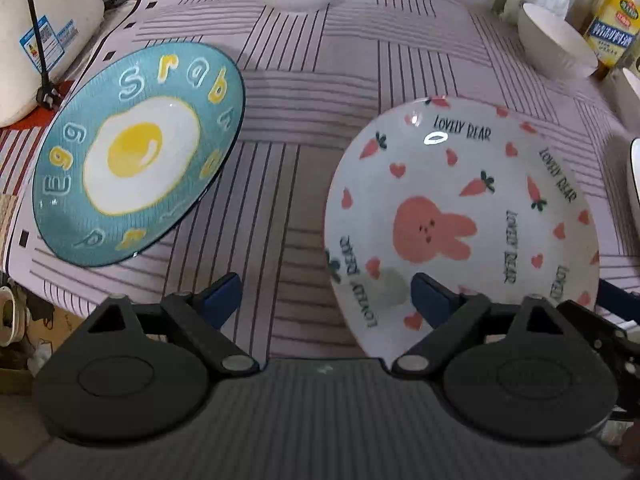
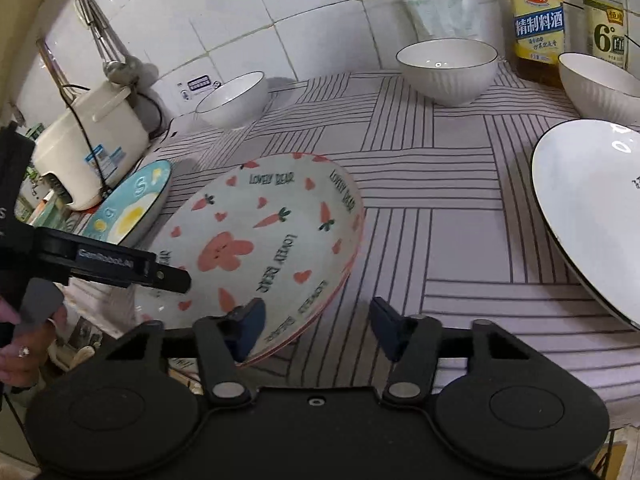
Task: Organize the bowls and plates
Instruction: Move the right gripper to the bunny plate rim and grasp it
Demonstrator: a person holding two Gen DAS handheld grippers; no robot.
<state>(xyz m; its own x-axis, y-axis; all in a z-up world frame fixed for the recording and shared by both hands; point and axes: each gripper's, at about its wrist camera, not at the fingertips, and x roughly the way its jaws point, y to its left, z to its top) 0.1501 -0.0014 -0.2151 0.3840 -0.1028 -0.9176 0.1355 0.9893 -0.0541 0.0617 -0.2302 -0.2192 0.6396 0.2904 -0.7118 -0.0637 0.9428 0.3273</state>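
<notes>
A striped cloth (image 1: 312,92) is bearing the egg plate (image 1: 136,152) left, rabbit plate (image 1: 460,216) right; the left gripper (image 1: 326,300) and right gripper (image 2: 316,326) are hanging open, gripping nothing.

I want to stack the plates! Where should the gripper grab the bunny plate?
Probably the near rim of the bunny plate, coming from the table's front edge. It lies flat and shallow, so only the raised rim fits between the fingers. The left gripper and right gripper are open, with one finger over that rim already.

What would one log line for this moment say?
left gripper: open, empty | right gripper: open, empty | bunny plate: on table | egg plate: untouched
</notes>
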